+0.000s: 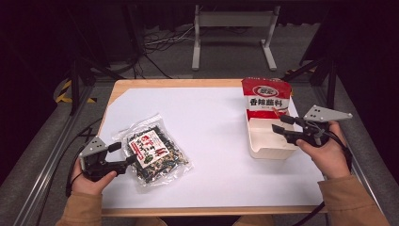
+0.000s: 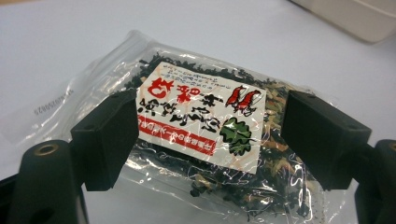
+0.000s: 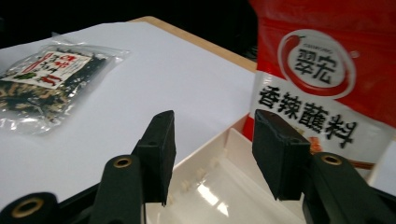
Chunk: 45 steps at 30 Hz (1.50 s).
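Seaweed packet (image 2: pixel 201 135) lies between the wide-apart left gripper (image 2: pixel 210 140); right gripper (image 3: pixel 212 154) gapes over the tray (image 3: pixel 224 191).

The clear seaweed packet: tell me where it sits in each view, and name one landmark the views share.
High view: the clear seaweed packet lies at lower left on the white sheet, by the left gripper.
Left gripper view: the packet is at centre, behind the open jaws.
Right gripper view: the packet is at upper left, far from the jaws.
Shared landmark: the white tray.
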Motion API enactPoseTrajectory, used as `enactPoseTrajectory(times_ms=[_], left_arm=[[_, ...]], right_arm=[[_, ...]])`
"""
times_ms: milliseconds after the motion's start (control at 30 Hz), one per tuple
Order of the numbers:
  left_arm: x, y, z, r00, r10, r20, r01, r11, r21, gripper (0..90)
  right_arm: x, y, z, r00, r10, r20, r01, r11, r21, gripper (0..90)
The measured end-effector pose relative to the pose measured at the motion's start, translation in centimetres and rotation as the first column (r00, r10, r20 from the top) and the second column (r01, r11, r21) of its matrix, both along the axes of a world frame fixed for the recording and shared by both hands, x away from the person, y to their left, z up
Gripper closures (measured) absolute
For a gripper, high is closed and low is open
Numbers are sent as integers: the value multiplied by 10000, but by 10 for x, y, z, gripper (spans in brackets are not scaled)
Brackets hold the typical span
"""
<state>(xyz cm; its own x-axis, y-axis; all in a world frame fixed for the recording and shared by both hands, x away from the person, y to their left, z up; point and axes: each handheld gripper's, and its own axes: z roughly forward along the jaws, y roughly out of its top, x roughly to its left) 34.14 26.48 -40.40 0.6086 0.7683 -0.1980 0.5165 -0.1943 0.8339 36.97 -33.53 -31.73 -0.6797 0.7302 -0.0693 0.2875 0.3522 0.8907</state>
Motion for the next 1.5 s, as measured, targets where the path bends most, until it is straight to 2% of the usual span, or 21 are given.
enactPoseTrajectory(times_ms=[33,167,233,267,367,400,433,500,567,600,667,767,867,933,1000,1033,1100,1167,1233,1367,1500], left_arm=[[2,1,0,9999,119,-91,-120,9998,-142,184],[5,4,2,9990,404,178,-408,9989,228,170],[6,4,2,9979,535,368,-545,9982,263,150],[6,4,2,9972,664,343,-670,9976,168,142],[8,5,1,9971,701,279,-711,9968,361,87],[9,6,0,9976,536,445,-555,9976,425,63],[9,6,0,9976,536,445,-555,9976,425,41],[10,8,1,9953,619,749,-664,9961,585,46],[11,9,2,9938,778,792,-827,9947,614,53],[13,11,3,9938,865,701,-919,9928,771,59],[15,11,3,9929,1004,642,-1055,9911,816,65],[18,14,3,9923,1201,297,-1227,9863,1099,100],[22,17,5,9884,1514,85,-1513,9810,1211,134],[24,19,7,9871,1603,37,-1596,9799,1200,132],[27,23,9,9846,1741,-136,-1718,9797,1034,128],[30,26,10,9839,1779,-198,-1746,9783,1112,128],[32,28,9,9807,1916,-393,-1869,9772,1004,126],[35,31,7,9774,2027,-600,-1966,9758,954,159],[38,32,3,9714,2257,-744,-2196,9722,814,163],[43,35,-4,9549,2723,-1180,-2627,9606,910,171],[48,37,-12,9387,2906,-1854,-2800,9565,816,198]], right_arm=[[0,2,-1,9999,103,-43,-103,9999,11,492],[-3,10,-5,9992,388,-61,-387,9992,42,488],[-4,14,-8,9986,518,-55,-517,9985,152,484],[-4,15,-8,9985,540,-34,-539,9984,195,482],[-6,19,-12,9975,704,-4,-704,9971,299,472],[-7,20,-13,9974,717,32,-718,9970,293,471],[-7,20,-13,9974,717,32,-718,9970,293,471],[-8,22,-16,9968,792,76,-794,9964,287,465],[-10,24,-17,9963,849,142,-852,9960,264,455],[-11,25,-18,9963,845,177,-849,9961,245,450],[-12,26,-18,9961,850,243,-855,9960,241,445],[-13,28,-19,9953,910,336,-920,9954,276,441],[-15,31,-22,9950,945,319,-955,9950,302,433],[-15,32,-22,9945,984,345,-993,9947,266,431],[-15,34,-24,9941,1034,320,-1041,9943,209,430],[-15,35,-24,9938,1064,309,-1071,9940,229,430],[-15,37,-24,9932,1122,321,-1130,9933,246,430],[-14,39,-24,9926,1162,356,-1171,9928,239,430],[-14,42,-24,9918,1203,435,-1209,9926,118,430],[-15,47,-23,9898,1312,560,-1317,9913,42,422],[-17,49,-23,9889,1339,640,-1342,9910,7,415]])
